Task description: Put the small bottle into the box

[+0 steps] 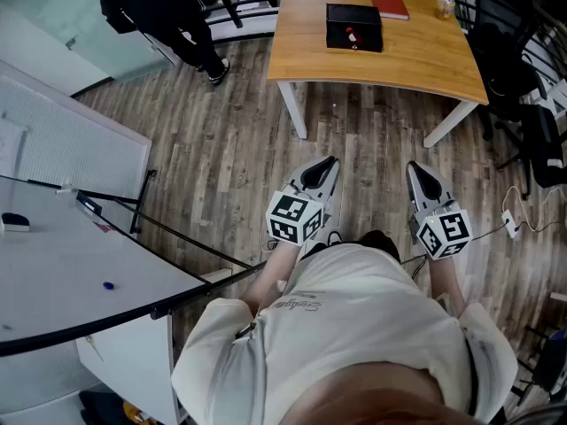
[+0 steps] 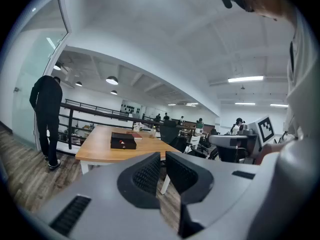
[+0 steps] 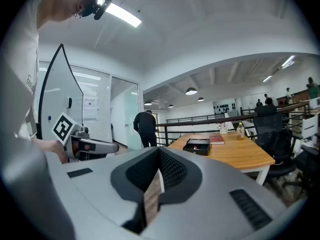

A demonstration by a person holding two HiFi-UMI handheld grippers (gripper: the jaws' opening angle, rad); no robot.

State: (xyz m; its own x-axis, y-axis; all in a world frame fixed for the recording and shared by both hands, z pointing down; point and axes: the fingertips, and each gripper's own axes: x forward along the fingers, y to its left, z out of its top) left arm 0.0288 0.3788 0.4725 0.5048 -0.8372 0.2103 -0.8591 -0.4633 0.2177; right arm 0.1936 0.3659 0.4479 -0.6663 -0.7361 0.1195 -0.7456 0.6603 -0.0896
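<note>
Wood-plank floor (image 1: 221,131), wooden worktop (image 1: 390,60) ahead. On worktop: black box (image 1: 354,27) near middle; red book (image 1: 389,3) just beside; small bottle (image 1: 446,4) by far right edge, apart from box. Left claw (image 1: 331,161): parted by narrow slit, empty. Right claw (image 1: 414,167): pressed together, empty. Both over floor, well short of worktop.

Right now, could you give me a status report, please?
Left gripper open a crack, right gripper shut, both empty. Bottle on table, outside box. Only floor between.
</note>
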